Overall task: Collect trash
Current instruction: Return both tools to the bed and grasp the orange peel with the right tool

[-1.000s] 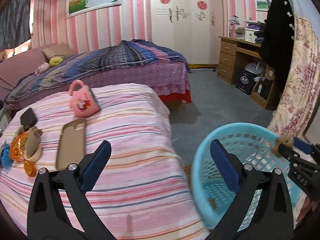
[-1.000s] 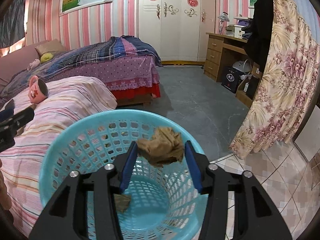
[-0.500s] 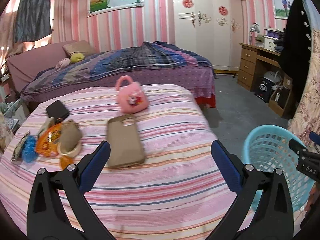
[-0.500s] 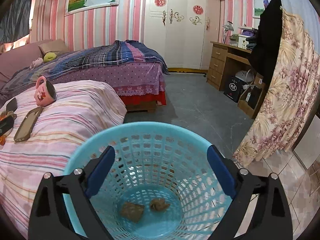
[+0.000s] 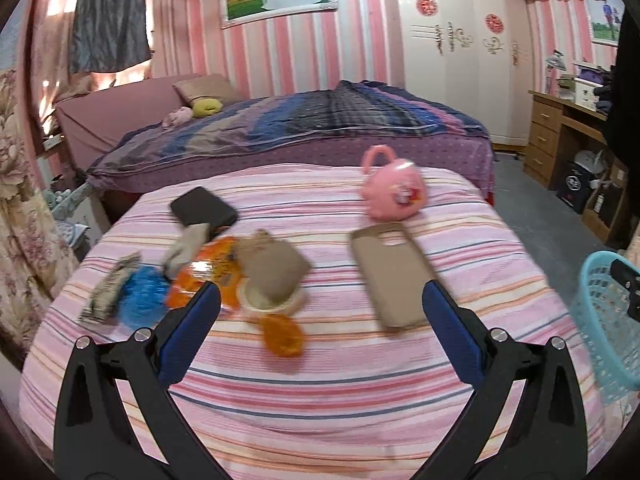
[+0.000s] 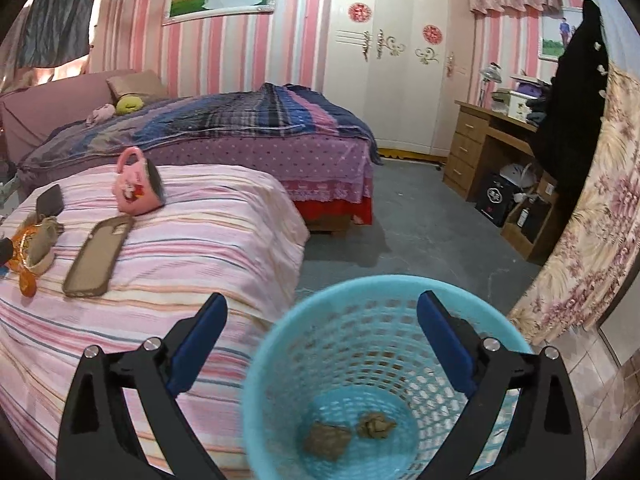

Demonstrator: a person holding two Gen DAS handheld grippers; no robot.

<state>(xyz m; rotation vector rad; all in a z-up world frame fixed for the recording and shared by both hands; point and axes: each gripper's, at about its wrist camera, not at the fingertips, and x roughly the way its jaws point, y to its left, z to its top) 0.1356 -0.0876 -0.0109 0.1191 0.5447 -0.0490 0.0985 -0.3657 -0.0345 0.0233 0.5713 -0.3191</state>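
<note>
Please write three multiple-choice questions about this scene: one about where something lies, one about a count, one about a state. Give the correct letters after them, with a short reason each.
1. Where does the tan phone case lie?
A. on the striped bed cover
B. in the basket
C. on the desk

2. How many crumpled brown wads lie in the blue basket?
A. none
B. two
C. five

3. In what state is the pink mug?
A. upright
B. on its side
C. held by a gripper

Answers:
1 A: it lies flat on the pink stripes, just in front of the mug.
2 B: two wads rest on the basket floor.
3 B: its mouth faces sideways and its handle points up.
</note>
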